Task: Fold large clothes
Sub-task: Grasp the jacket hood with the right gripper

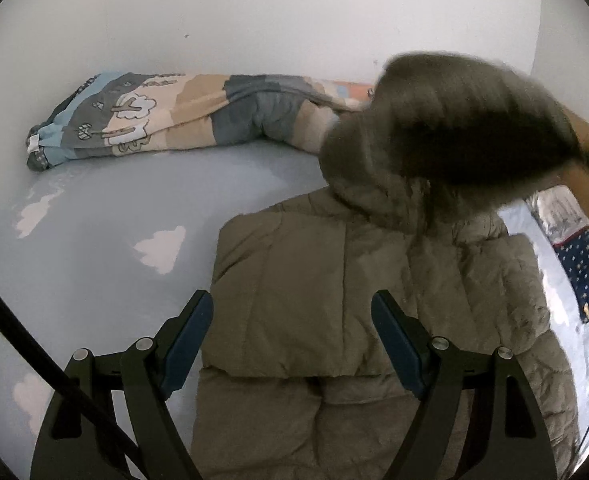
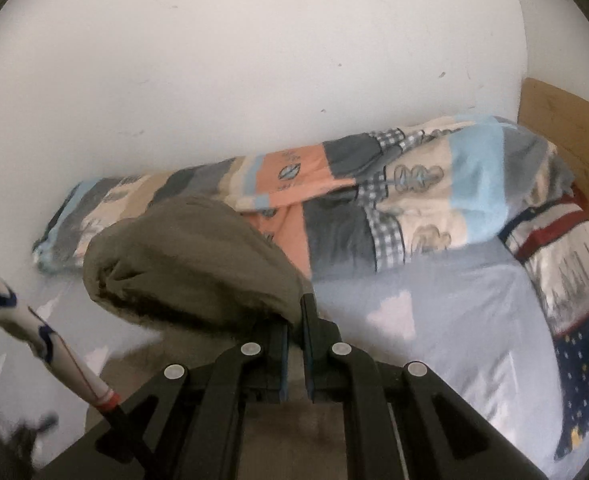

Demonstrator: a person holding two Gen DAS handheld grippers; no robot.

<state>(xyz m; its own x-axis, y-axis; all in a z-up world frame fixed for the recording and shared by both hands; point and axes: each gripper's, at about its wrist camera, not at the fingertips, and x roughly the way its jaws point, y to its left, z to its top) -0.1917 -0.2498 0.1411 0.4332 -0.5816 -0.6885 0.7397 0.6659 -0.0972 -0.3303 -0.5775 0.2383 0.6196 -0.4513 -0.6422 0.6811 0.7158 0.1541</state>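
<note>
An olive-green padded jacket lies on the light blue bed sheet, its sleeves folded in over the body. Its hood is lifted off the bed and blurred by motion. My left gripper is open and empty, hovering over the jacket's lower body. My right gripper is shut on the hood and holds it up above the bed.
A rolled patchwork quilt lies along the white wall, also in the right wrist view. A star-patterned pillow sits at the right by the wooden headboard. A sleeved arm shows at lower left.
</note>
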